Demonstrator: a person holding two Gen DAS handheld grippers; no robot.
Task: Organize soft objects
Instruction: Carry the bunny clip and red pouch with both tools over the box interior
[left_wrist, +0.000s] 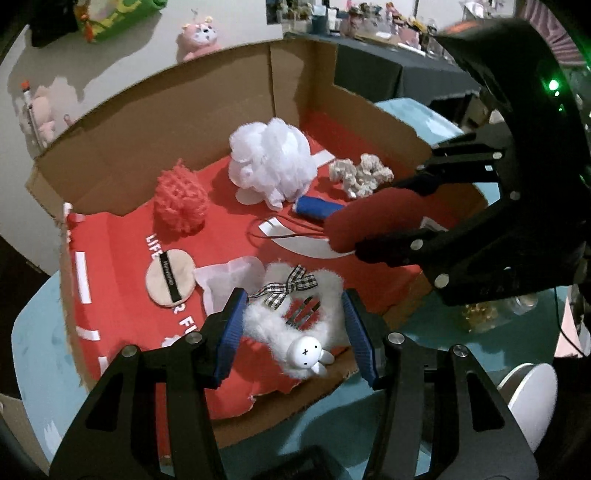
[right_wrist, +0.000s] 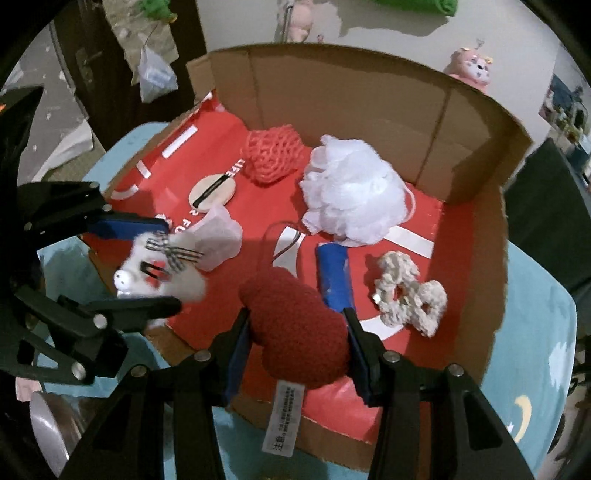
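My left gripper (left_wrist: 293, 332) is shut on a white fluffy hair clip (left_wrist: 291, 317) with a checked bow and a small rabbit head, held over the near edge of the cardboard box (left_wrist: 147, 122). It also shows in the right wrist view (right_wrist: 162, 273). My right gripper (right_wrist: 297, 341) is shut on a dark red plush heart (right_wrist: 299, 328) with a white label, above the box's front edge; it shows in the left wrist view (left_wrist: 373, 218). In the box lie a white bath pouf (right_wrist: 352, 195), a coral net sponge (right_wrist: 273, 155), a round powder puff (right_wrist: 212, 192), a blue roll (right_wrist: 334, 277) and a cream scrunchie (right_wrist: 410, 295).
The box has a red printed liner (right_wrist: 207, 147) and tall cardboard walls (right_wrist: 351, 99) at the back. It stands on a teal table (right_wrist: 532, 332). A white mesh pouch (right_wrist: 218, 236) lies next to the clip. Pink plush toys (left_wrist: 197, 38) sit by the far wall.
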